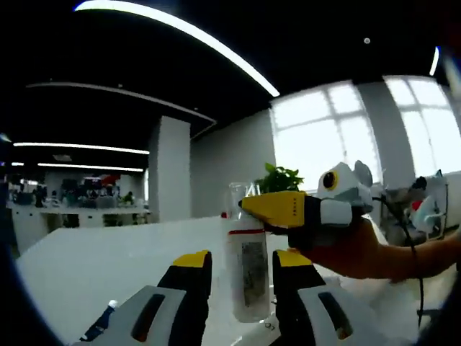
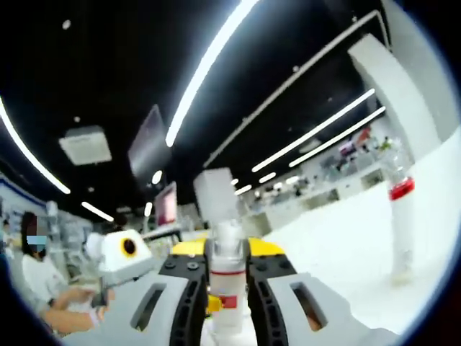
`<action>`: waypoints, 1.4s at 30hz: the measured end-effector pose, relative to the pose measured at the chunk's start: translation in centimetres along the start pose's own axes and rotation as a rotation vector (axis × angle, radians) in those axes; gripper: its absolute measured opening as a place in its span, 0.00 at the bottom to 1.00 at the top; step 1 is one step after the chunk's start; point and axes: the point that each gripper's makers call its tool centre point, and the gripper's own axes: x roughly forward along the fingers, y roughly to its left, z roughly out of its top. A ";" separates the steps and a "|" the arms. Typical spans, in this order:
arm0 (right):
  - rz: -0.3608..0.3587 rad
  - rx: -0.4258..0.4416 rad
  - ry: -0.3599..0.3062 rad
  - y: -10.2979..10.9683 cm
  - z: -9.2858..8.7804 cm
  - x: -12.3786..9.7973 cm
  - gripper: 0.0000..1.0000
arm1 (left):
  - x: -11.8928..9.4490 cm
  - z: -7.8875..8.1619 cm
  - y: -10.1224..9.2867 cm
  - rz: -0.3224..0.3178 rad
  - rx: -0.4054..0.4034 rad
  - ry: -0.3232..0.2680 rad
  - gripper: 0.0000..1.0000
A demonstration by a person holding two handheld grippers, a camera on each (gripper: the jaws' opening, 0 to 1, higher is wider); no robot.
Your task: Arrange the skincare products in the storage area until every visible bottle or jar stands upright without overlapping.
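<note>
White bottle (image 1: 248, 270) clamped by both tools, left (image 1: 241, 270), right (image 2: 229, 277); plant (image 1: 279, 178) behind.

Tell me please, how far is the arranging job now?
Done: one red-capped bottle stands upright on the white table. In hand: the left gripper and right gripper both clamp a clear bottle. Left: setting it down upright, apart from the other.

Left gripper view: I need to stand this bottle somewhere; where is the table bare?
Bare white table lies on the view's left, between the left hand-held gripper and the far desks. Crowded around the bottle, where the right hand-held gripper reaches in.
</note>
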 end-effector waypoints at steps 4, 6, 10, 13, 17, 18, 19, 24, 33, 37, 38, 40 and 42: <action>-0.187 -0.118 -0.054 -3.3 2.2 -1.4 0.18 | -0.2 0.2 1.2 0.059 -0.012 -0.015 0.55; -0.285 -0.194 -0.076 -4.8 3.2 -2.2 0.18 | -0.2 0.2 1.5 0.077 -0.007 -0.016 0.57; -0.459 -0.332 -0.060 -7.3 4.0 -3.5 0.18 | -0.1 -0.1 1.4 0.088 0.019 0.000 0.57; -0.547 -0.419 0.004 -8.9 3.2 -3.8 0.18 | 0.1 -0.5 1.2 0.090 0.039 0.017 0.57; -0.636 -0.482 0.065 -10.7 2.3 -4.2 0.18 | 0.1 -0.5 1.1 0.086 0.040 0.018 0.57; -0.642 -0.481 0.069 -11.0 2.1 -4.2 0.18 | 0.1 -0.5 1.2 0.087 0.041 0.018 0.57; -0.656 -0.480 0.080 -11.4 1.9 -4.3 0.18 | 0.1 -0.5 1.2 0.091 0.044 0.016 0.57; -0.718 -0.491 0.109 -13.1 1.4 -5.0 0.18 | 0.1 -0.5 1.4 0.093 0.040 0.017 0.56; -0.773 -0.366 0.130 -15.2 0.4 -6.2 0.18 | 0.1 -0.7 1.4 0.095 0.050 0.028 0.56; -0.773 -0.330 0.122 -15.3 0.3 -6.3 0.18 | 0.1 -0.7 1.5 0.094 0.045 0.027 0.56; -0.774 -0.331 0.123 -15.3 0.3 -6.3 0.18 | 0.1 -0.7 1.5 0.095 0.047 0.027 0.56; -0.775 -0.333 0.130 -15.3 0.1 -6.3 0.18 | 0.1 -0.7 1.4 0.095 0.050 0.028 0.56; -0.779 -0.351 0.131 -15.4 0.1 -6.3 0.18 | 0.1 -0.7 1.5 0.096 0.052 0.029 0.56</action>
